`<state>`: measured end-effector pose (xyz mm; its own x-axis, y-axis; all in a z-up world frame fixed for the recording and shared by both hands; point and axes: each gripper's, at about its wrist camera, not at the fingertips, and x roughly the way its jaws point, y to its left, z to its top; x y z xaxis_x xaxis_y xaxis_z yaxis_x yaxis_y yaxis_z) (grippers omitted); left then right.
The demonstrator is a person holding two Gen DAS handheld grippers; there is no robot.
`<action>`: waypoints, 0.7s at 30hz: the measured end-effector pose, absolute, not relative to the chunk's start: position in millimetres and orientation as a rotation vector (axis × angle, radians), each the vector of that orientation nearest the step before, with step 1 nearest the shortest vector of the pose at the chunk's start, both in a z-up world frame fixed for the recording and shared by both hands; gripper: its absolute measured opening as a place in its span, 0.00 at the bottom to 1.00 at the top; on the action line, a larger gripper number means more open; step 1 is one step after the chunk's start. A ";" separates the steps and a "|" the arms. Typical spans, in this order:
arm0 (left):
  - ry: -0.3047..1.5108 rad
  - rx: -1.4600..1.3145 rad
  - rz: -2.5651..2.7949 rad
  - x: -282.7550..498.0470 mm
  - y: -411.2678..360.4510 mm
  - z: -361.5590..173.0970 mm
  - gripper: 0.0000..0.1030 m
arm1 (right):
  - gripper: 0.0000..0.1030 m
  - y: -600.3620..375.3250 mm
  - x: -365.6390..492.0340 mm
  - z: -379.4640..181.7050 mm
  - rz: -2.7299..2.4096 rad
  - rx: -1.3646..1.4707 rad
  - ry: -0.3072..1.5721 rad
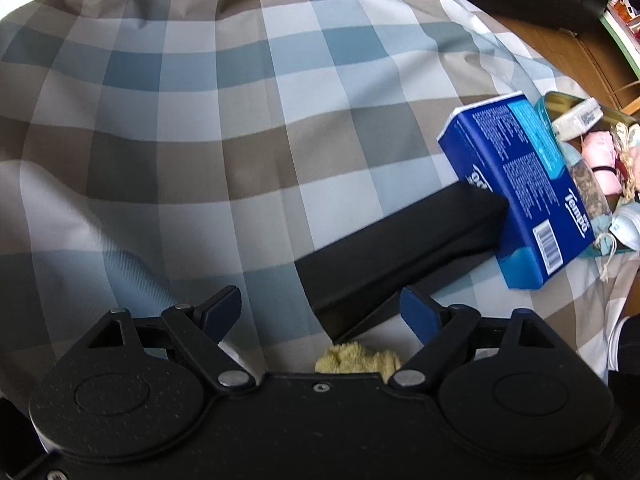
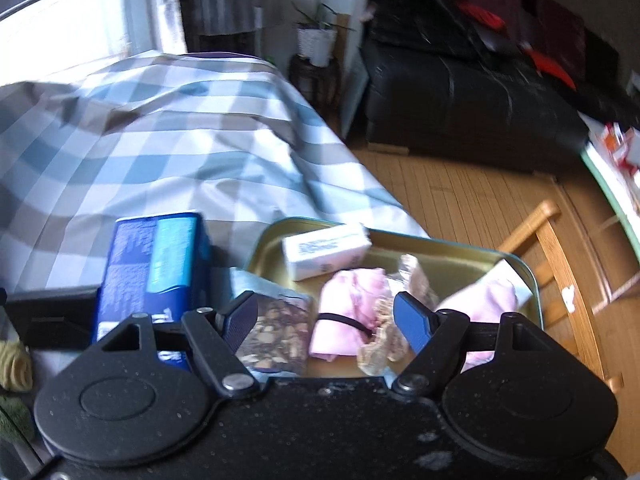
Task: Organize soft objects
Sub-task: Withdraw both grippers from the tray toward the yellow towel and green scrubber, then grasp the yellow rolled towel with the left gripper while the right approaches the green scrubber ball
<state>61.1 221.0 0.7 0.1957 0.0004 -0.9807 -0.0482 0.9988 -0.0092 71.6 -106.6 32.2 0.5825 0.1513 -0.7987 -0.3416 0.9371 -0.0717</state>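
Note:
My left gripper (image 1: pixel 320 314) hangs open over the checked cloth, nothing between its blue pads. A yellow fluffy thing (image 1: pixel 358 360) peeks out just below it, and a long black case (image 1: pixel 400 256) lies under its right finger. A blue Tempo tissue box (image 1: pixel 516 184) leans beside the case. My right gripper (image 2: pixel 326 320) is open above a gold tin tray (image 2: pixel 528 276), clear of everything in it. In the tray lie a pink cloth bundle with a black band (image 2: pixel 348 312), a white tissue pack (image 2: pixel 326 248), a patterned pouch (image 2: pixel 276 332) and a crinkly net bag (image 2: pixel 380 344).
The checked cloth (image 1: pixel 200 120) covers a wide soft surface. The tray sits at its right edge, beyond which lie the wooden floor (image 2: pixel 460 192), a wooden chair (image 2: pixel 560 248) and a black sofa (image 2: pixel 460 92). A yellow and a green fluffy thing (image 2: pixel 14 364) lie at the right view's left edge.

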 end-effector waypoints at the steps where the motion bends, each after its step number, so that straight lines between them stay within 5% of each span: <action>1: 1.386 -0.046 0.032 56.4 220.4 -0.1 0.80 | 0.72 -99.3 63.9 32.2 0.317 -0.251 0.887; 21: 1.526 -0.184 0.044 29.1 215.2 -37.4 0.80 | 0.72 -17.1 -55.5 -31.8 0.585 -0.242 0.978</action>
